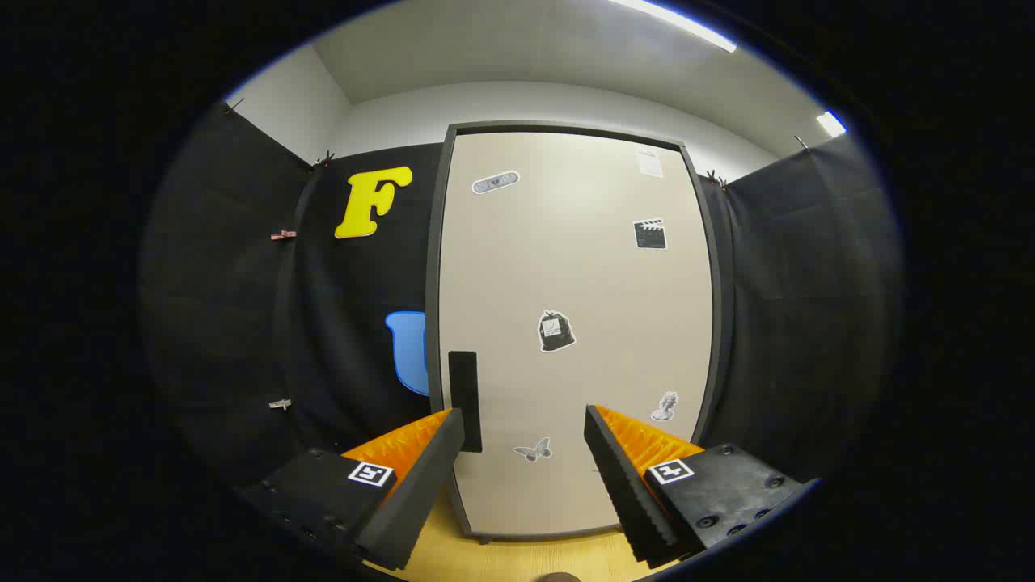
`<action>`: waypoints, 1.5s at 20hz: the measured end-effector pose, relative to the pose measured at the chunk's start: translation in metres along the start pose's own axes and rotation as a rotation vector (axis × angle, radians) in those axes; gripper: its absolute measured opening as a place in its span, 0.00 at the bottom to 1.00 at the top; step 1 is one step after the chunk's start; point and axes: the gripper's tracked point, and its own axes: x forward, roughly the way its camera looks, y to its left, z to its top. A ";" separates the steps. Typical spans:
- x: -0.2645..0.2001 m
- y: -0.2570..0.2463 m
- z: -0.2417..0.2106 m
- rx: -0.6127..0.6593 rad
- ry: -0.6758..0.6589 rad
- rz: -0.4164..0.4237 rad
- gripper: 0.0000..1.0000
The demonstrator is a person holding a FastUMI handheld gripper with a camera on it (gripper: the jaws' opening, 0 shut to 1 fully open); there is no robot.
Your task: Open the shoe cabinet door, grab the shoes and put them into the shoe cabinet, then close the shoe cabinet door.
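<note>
Shoe cabinet (574,267) is standing upright just ahead of my gripper (524,422), on a light wooden floor (517,558), and its tall beige door (566,364) is lying flush in the dark frame, so it is closed. I am seeing a dark vertical handle (465,400) near the left edge of the door, low down. My left finger is showing just beside this handle, with its tip overlapping the lower part of it in the view, but I cannot tell if it is touching. The right finger is pointing at the bare lower part of the door, well apart from the handle. Both fingers are standing wide apart and nothing is lying between them. The gripper is pointing level and straight at the door, a little toward its lower half. Several small stickers are sitting on the door, among them a butterfly (533,449) between the fingertips and a black bag (555,331) above it.
</note>
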 end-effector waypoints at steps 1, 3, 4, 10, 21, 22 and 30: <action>-0.001 0.001 0.000 -0.001 0.000 0.000 0.98; -0.001 0.002 0.000 -0.001 0.002 -0.005 0.98; -0.001 0.004 0.000 0.001 0.002 -0.001 0.98; -0.001 0.016 -0.004 0.004 0.016 0.016 0.98; 0.024 0.036 -0.026 0.013 0.060 0.038 0.98; 0.029 0.039 -0.028 0.011 0.064 0.039 0.99; 0.075 0.047 -0.048 0.006 0.083 0.012 0.98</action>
